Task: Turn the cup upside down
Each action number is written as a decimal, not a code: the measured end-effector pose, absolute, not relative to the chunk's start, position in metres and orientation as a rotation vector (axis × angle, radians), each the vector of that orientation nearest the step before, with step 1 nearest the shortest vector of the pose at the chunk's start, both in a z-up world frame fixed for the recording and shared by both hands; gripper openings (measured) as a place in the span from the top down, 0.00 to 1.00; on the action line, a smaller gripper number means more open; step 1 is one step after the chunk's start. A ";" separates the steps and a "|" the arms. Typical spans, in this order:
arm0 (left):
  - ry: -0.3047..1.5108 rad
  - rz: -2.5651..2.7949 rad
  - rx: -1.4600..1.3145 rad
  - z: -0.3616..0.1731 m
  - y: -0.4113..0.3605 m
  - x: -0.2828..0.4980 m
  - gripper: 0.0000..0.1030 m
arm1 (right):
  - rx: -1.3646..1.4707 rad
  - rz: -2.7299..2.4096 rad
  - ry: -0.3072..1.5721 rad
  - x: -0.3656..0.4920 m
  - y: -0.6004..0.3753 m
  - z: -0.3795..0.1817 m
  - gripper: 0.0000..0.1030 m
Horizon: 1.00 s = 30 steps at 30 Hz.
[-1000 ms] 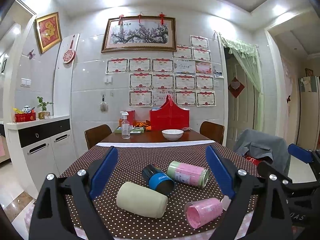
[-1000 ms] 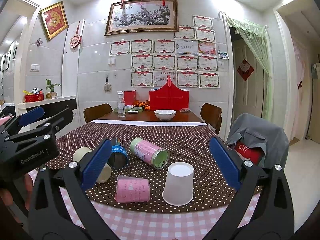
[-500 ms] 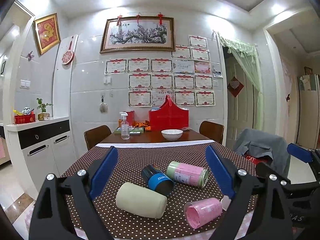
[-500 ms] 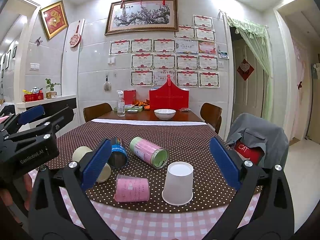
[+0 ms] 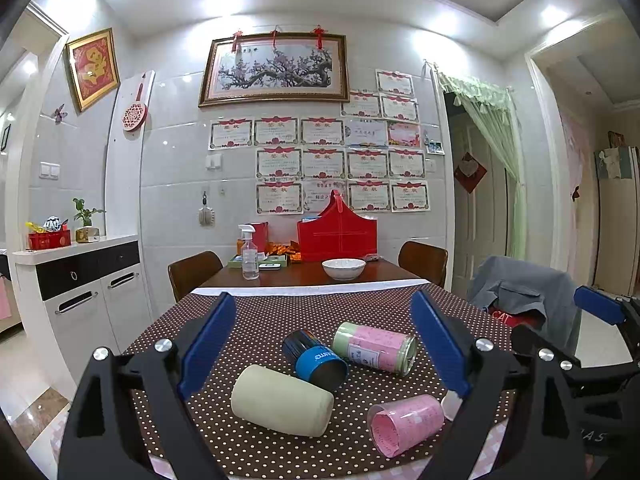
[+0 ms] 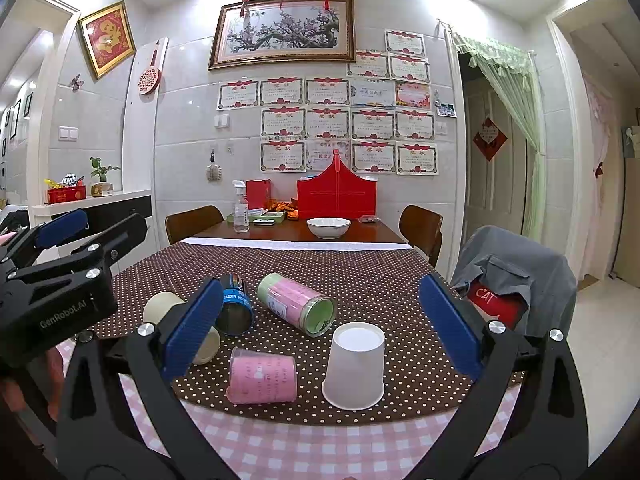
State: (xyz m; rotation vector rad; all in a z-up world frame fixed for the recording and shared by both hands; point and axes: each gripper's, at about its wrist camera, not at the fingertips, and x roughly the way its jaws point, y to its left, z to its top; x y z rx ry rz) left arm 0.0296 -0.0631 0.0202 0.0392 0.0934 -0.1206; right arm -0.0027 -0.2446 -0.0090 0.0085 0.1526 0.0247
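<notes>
Nothing is shifting between the earlier frames and this one: both grippers are hovering where they were, and the cups are lying as before. The right gripper point(image 6: 320, 320) is spread wide and carrying nothing, its blue pads flanking the white paper cup point(image 6: 354, 366) from above and behind without touching it. That cup is already standing rim-down near the front edge of the desk point(image 6: 360, 264), so for it the flip is looking finished. The left gripper point(image 5: 324, 344) is likewise spread and empty, looking over the cream cup point(image 5: 282, 400), which is lying on its side.

Outward from there, the pink cup point(image 6: 262, 376) is lying on its side just beside the white one. Behind it the blue-banded can point(image 6: 234, 306) and the green-and-pink cup point(image 6: 296, 304) are also lying down, close together.

If another cup is being turned next, the risks are plain. A cup on its side is free to roll when one pad is meeting it first. The paper cup is light, so a careless sweep toward the pink one is likely to be tipping it or nudging it off the near edge.
</notes>
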 end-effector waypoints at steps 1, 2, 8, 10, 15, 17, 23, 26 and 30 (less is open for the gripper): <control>0.094 -0.121 0.040 0.020 -0.063 0.030 0.15 | 0.009 0.024 0.153 -0.003 -0.245 -0.009 0.06; 0.093 -0.122 0.039 0.020 -0.063 0.029 0.15 | 0.008 0.024 0.152 -0.003 -0.245 -0.009 0.06; 0.094 -0.122 0.039 0.020 -0.063 0.030 0.15 | 0.008 0.025 0.153 -0.003 -0.245 -0.009 0.06; 0.093 -0.120 0.040 0.020 -0.063 0.029 0.15 | 0.008 0.024 0.153 -0.003 -0.245 -0.009 0.06; 0.095 -0.122 0.039 0.020 -0.063 0.030 0.15 | 0.010 0.024 0.154 -0.003 -0.246 -0.010 0.06; 0.095 -0.121 0.040 0.020 -0.063 0.029 0.15 | 0.009 0.024 0.154 -0.003 -0.246 -0.010 0.06; 0.096 -0.122 0.044 0.020 -0.062 0.029 0.15 | 0.010 0.023 0.159 -0.002 -0.247 -0.011 0.06; 0.098 -0.122 0.046 0.019 -0.059 0.029 0.15 | 0.011 0.022 0.159 -0.002 -0.248 -0.012 0.06; 0.098 -0.122 0.047 0.019 -0.059 0.030 0.15 | 0.011 0.022 0.159 -0.002 -0.248 -0.012 0.06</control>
